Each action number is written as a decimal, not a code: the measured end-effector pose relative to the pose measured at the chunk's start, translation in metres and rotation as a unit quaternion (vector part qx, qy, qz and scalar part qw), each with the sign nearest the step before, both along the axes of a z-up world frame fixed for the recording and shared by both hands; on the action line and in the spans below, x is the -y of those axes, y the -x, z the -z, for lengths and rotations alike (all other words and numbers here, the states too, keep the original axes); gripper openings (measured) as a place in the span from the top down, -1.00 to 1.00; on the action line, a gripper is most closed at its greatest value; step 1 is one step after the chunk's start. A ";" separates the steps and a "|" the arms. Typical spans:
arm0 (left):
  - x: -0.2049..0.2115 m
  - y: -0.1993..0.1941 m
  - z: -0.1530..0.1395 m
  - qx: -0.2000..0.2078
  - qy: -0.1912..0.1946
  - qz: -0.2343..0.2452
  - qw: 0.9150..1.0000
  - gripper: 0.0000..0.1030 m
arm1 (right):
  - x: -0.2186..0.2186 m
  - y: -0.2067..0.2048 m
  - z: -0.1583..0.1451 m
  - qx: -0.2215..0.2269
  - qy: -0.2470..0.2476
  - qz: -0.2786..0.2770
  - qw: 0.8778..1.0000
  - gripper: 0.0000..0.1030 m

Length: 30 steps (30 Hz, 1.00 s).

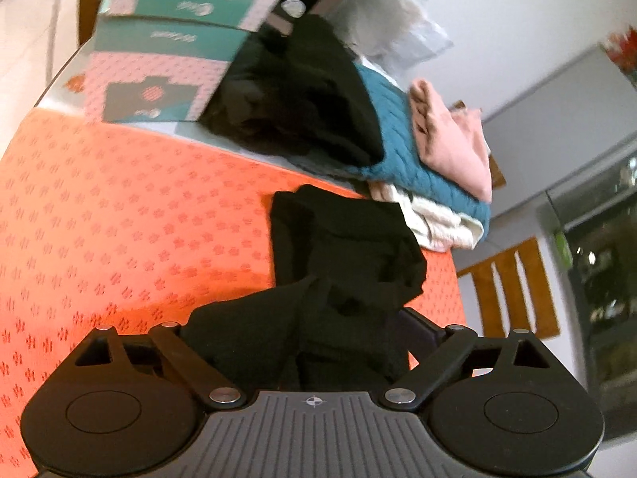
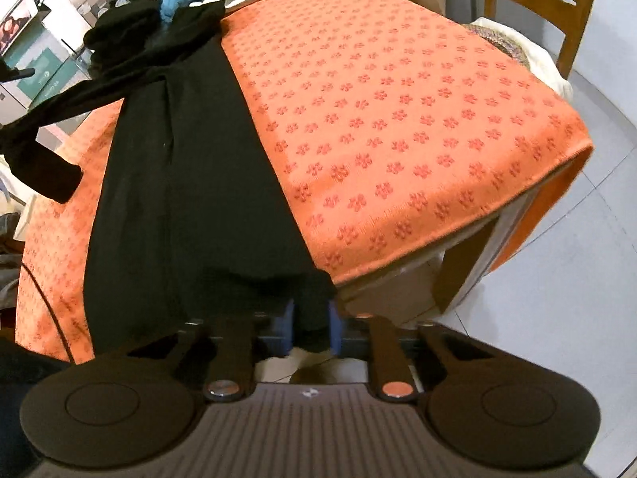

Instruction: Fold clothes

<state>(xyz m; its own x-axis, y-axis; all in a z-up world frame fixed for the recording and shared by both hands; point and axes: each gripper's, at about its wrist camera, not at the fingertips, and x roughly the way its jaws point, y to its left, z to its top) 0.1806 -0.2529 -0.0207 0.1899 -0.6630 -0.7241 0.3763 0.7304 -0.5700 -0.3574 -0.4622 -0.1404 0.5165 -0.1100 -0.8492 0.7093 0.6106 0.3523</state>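
A black garment (image 2: 191, 183) lies stretched along the orange flower-patterned tablecloth (image 2: 398, 119), from the near table edge to the far end. My right gripper (image 2: 310, 326) is shut on its near hem, and the cloth is pinched between the blue pads (image 2: 287, 328) just off the table edge. In the left wrist view the same black garment (image 1: 342, 263) is bunched up on the tablecloth (image 1: 119, 219). My left gripper (image 1: 302, 322) stands open wide, with loose folds lying between the jaws and hiding the fingertips.
A stack of clothes sits at the far end: a dark garment (image 1: 294, 95), a teal knit (image 1: 398, 139), a pink piece (image 1: 450, 139) and cream cloth (image 1: 438, 219). Teal and pink boxes (image 1: 159, 79) stand beside it. Wooden chairs (image 2: 537, 0) line the table's far side.
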 end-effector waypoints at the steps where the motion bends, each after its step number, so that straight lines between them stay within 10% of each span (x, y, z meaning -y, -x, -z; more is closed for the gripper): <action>1: -0.004 -0.003 0.002 -0.007 0.005 -0.008 1.000 -0.80 | -0.002 0.003 -0.001 0.001 -0.002 0.001 1.000 0.81; 20: -0.033 -0.030 0.044 -0.109 0.078 -0.010 0.991 -1.00 | -0.009 -0.018 -0.044 -0.042 0.068 -0.031 0.996 0.70; 30: -0.031 -0.044 0.002 -0.044 0.130 -0.006 0.991 -1.00 | -0.012 -0.060 -0.055 -0.045 0.092 -0.074 0.992 0.55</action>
<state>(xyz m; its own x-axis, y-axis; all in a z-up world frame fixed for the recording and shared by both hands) 0.2244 -0.2221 -0.0229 0.1434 -0.8270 -0.5435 0.3084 0.5592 -0.7695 -0.2976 -0.4501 -0.0853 0.4622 -0.1956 -0.8650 0.6303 0.7585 0.1653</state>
